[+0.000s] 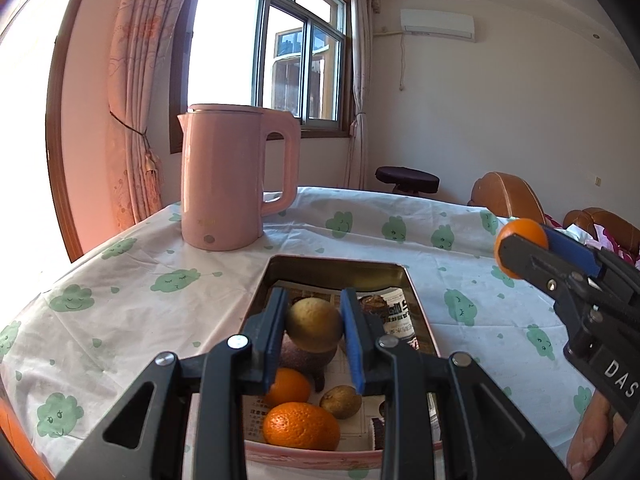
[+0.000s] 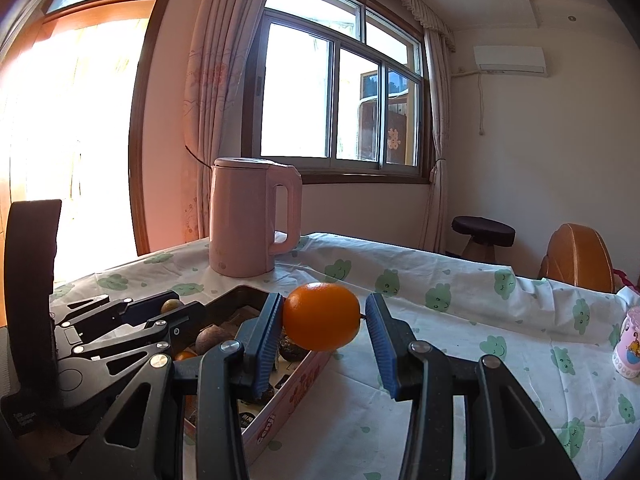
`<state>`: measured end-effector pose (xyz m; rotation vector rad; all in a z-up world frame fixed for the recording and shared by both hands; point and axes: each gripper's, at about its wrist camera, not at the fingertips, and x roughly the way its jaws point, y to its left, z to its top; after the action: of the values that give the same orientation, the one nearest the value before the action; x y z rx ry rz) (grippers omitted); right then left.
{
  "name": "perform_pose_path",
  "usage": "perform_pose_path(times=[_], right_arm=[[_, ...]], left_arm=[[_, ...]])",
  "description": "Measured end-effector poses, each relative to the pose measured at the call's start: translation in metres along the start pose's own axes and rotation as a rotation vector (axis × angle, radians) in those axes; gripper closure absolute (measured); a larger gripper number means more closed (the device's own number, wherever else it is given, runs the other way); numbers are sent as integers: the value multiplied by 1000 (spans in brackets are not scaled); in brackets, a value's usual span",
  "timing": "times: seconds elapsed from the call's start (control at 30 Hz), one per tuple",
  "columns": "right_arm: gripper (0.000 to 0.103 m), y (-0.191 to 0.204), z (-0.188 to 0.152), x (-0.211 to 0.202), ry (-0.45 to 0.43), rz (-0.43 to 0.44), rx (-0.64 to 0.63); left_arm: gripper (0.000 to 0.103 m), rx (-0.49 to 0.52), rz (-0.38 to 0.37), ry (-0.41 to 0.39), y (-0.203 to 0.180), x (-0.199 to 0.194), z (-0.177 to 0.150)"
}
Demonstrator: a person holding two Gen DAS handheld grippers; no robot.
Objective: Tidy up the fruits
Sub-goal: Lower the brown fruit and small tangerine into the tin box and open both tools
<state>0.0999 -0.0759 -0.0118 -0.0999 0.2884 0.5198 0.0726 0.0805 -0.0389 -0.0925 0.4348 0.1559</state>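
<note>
Two hand-held grippers over one open rectangular tin tray (image 1: 404, 280) lined with printed paper. The left gripper (image 1: 314, 320) is clamped on one yellowish-brown round fruit (image 1: 314, 322), held between its blue pads above the tray; the right gripper (image 2: 322, 316) carries one orange (image 2: 322, 316), which touches the left pad, while a small stub at its other end meets the right pad — in the left wrist view this gripper stands to the right of the tray, above the cloth, with the person's fingers (image 1: 592, 436) on its handle. Counted in the tray from the left wrist view: two oranges, one whole at the near edge (image 1: 300, 426) and one half hidden behind the left pad (image 1: 290, 386); one dark reddish-brown fruit (image 1: 304, 354) directly beneath the held one; one small brown fruit (image 1: 341, 401). The right wrist view shows further dark pieces in the tray whose number cannot be told. Surface: one table under a white cloth (image 1: 132, 308) printed with green smiling clouds, somewhat wrinkled. On it — one pink electric kettle (image 1: 236, 176) just behind the tray, and one small pink decorated container (image 2: 629, 344) near the right edge. Room: one sliding window (image 2: 340, 92) with pale curtains (image 2: 218, 80) tied back, one wall air conditioner (image 2: 510, 60), one dark round stool (image 2: 483, 232), and two brown leather chair backs (image 1: 506, 194) beyond the table.
</note>
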Motion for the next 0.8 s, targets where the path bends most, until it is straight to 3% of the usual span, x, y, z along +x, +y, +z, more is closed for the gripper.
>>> perform_pose_path(times=[0.8], right_arm=[[58, 29, -12, 62, 143, 53, -36]], left_arm=[[74, 4, -13, 100, 9, 19, -9]])
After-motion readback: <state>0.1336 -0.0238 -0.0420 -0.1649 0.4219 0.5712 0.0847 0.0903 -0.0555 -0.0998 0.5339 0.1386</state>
